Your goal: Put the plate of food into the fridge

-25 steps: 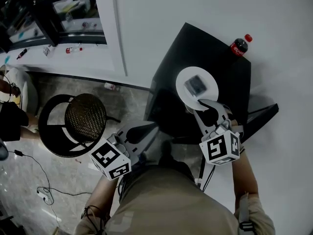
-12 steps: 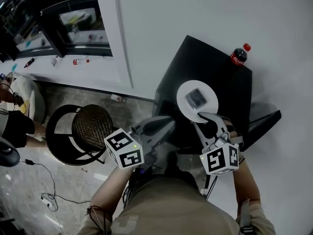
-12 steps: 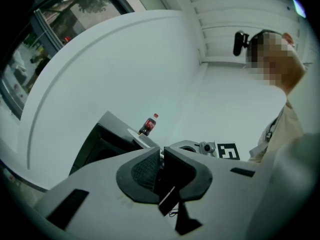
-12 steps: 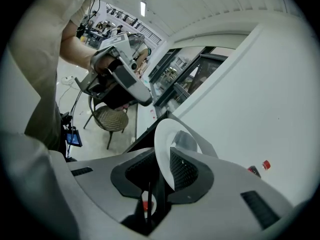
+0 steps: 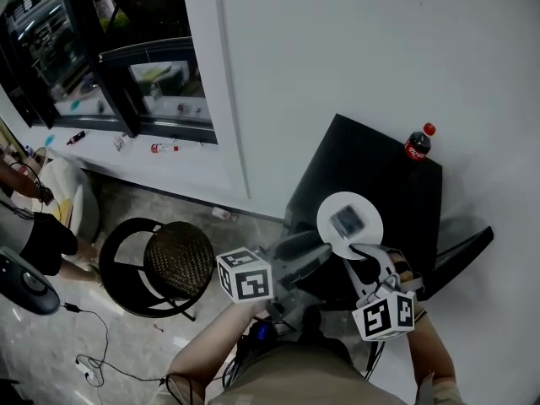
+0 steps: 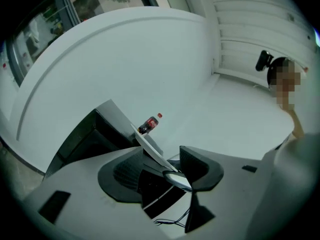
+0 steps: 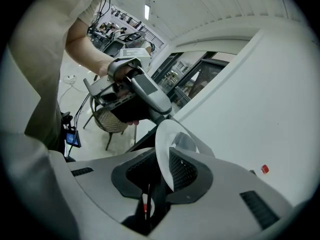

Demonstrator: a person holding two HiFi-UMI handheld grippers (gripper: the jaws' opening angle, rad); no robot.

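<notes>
The right gripper [image 5: 369, 258] is pinching the 6 o'clock rim of the round white plate [image 5: 369, 226]. Its jaws have just been closing to a narrow gap on that rim. The plate is sticking out at 12 o'clock from them, carrying a grey wrapped piece of food [image 5: 346, 222], and is showing against the top of the small black box-shaped fridge [image 5: 396, 180]. The left gripper [image 5: 314, 250] is hovering at the plate's 8 o'clock. Its jaws have just been opening wide, and the plate is showing edge-on in the gap between them with no pad pressing on it.
</notes>
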